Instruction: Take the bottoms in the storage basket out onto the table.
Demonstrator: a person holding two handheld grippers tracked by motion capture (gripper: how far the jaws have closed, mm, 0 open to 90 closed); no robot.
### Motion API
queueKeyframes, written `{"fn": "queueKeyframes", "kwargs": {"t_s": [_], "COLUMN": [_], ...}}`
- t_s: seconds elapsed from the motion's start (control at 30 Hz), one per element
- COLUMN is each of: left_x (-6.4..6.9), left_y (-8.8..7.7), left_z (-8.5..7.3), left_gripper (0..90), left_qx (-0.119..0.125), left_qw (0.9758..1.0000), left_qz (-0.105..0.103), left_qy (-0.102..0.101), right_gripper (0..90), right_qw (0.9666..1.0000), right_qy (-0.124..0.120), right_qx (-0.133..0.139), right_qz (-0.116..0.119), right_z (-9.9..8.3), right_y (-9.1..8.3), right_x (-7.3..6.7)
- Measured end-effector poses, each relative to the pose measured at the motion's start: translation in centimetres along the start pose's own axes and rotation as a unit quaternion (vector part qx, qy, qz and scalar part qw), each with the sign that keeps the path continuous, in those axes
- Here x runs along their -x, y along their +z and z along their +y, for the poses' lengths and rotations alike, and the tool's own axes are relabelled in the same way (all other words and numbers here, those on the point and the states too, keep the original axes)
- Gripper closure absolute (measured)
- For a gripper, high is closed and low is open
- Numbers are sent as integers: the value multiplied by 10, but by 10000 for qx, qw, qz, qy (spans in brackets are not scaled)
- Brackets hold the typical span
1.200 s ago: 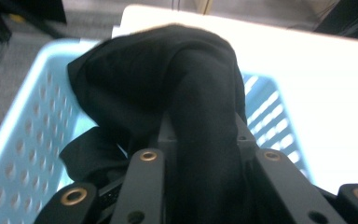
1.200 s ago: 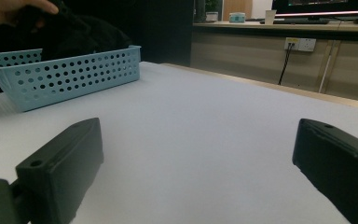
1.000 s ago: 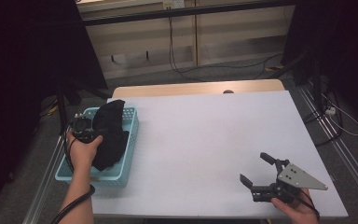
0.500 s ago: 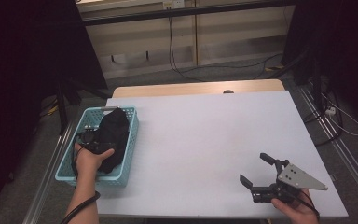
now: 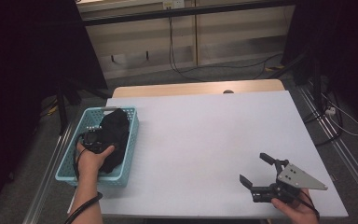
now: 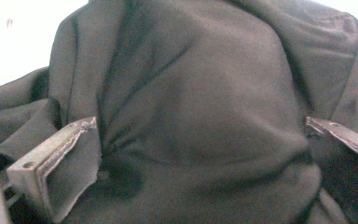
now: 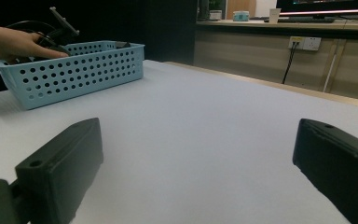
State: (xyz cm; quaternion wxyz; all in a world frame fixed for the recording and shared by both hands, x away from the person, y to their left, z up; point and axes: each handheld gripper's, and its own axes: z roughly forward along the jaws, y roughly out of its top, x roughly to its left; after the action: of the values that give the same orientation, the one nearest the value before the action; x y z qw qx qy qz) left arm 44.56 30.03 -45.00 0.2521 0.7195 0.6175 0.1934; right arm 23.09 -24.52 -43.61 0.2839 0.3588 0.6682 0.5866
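Black garment (image 5: 113,135) already down in the light-blue perforated basket (image 5: 67,161), bunched between and beyond the spread jaws of the left gripper (image 6: 200,140); just been opening, pads no longer pinching the cloth. Drop looks done; left to do, by the look of it: pulling clear. Left hand (image 5: 92,156) low over the basket, pointing down into it. Right gripper (image 5: 261,175) resting level on the white surface (image 5: 205,140), jaws wide, nothing between, well apart from the basket.
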Motion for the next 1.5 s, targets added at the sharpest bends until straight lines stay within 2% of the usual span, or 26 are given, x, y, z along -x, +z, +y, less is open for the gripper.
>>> {"fn": "queueKeyframes", "kwargs": {"t_s": [0.17, 0.3, 0.33, 0.37, 0.4, 0.43, 0.5, 0.53, 0.63, 0.77, 0.9, 0.97, 1.03, 1.07, 1.13, 1.17, 1.2, 1.23, 1.27, 1.33, 1.37, 1.4, 1.43, 1.47, 1.5], "left_x": [4, 7, 8, 9, 11, 11, 13, 13, 14, 16, 13, 11, 9, 7, 5, 5, 4, 4, 4, 3, 5, 7, 7, 13, 13], "left_y": [-3, -6, -7, -8, -9, -9, -10, -11, -11, -12, -14, -17, -22, -29, -34, -38, -50, -50, -56, -70, -85, -92, -92, -107, -107], "left_z": [4, 7, 8, 9, 10, 11, 11, 13, 15, 18, 19, 20, 22, 25, 28, 32, 41, 41, 46, 56, 67, 73, 73, 83, 83], "left_gripper": [66, 214, 214, 342, 342, 390, 496, 582, 643, 678, 703, 711, 730, 732, 735, 735, 736, 736, 736, 736, 736, 736, 736, 736, 736], "left_qx": [-161, -237, -241, -255, -275, -284, -303, -364, -423, -506, -486, -405, -297, -94, -35, 61, 289, 289, 424, 736, 1075, 1241, 1241, 1528, 1528], "left_qw": [9999, 9997, 9997, 9996, 9995, 9994, 9993, 9990, 9990, 9987, 9988, 9990, 9995, 9997, 9996, 9995, 9991, 9991, 9986, 9967, 9932, 9914, 9914, 9874, 9874], "left_qz": [13, -9, -48, -97, -92, -119, -145, -151, -99, -41, -103, -111, -51, -76, -120, -139, -128, -128, -136, -189, -284, -293, -293, -353, -353], "left_qy": [-19, 77, 87, 112, 100, 137, 190, 186, 111, 56, -55, -122, -107, -210, -239, -277, -273, -273, -281, -297, -341, -290, -290, -189, -189], "right_gripper": [9, 9, 9, 9, 9, 9, 9, 9, 9, 9, 9, 9, 9, 9, 9, 9, 9, 9, 9, 9, 8, 8, 8, 9, 9], "right_qw": [10000, 10000, 10000, 10000, 10000, 10000, 10000, 10000, 10000, 10000, 10000, 10000, 10000, 10000, 10000, 10000, 10000, 10000, 10000, 10000, 10000, 10000, 10000, 10000, 10000], "right_qy": [-14, -23, -23, -30, -30, -37, -32, -34, -48, -55, -14, -3, 13, 21, 31, 31, 13, 16, 16, 9, 31, 34, 34, 22, 22], "right_qx": [-3, 10, 10, 6, 6, 3, 6, 4, 4, 5, 17, 8, 20, 21, 22, 22, 24, 23, 23, 35, 25, 21, 21, 19, 19], "right_qz": [17, 39, 39, 49, 49, 53, 51, 50, 41, 30, -1, 4, -15, -28, -27, -27, -21, -12, -12, -4, -1, -4, -4, 5, 5], "right_z": [0, 1, 1, 1, 1, 1, 1, 1, 1, 1, 1, 1, 0, 0, 0, 0, 1, 1, 1, 1, 1, 1, 1, 1, 1], "right_y": [1, 2, 2, 2, 2, 2, 2, 2, 2, 1, 1, 0, 0, 0, 0, 0, 0, 0, 0, 1, 1, 1, 1, 1, 1], "right_x": [-1, -3, -3, -3, -3, -3, -2, -2, -1, -1, 1, 2, 3, 3, 3, 3, 3, 3, 3, 2, 1, 1, 1, 2, 2]}}
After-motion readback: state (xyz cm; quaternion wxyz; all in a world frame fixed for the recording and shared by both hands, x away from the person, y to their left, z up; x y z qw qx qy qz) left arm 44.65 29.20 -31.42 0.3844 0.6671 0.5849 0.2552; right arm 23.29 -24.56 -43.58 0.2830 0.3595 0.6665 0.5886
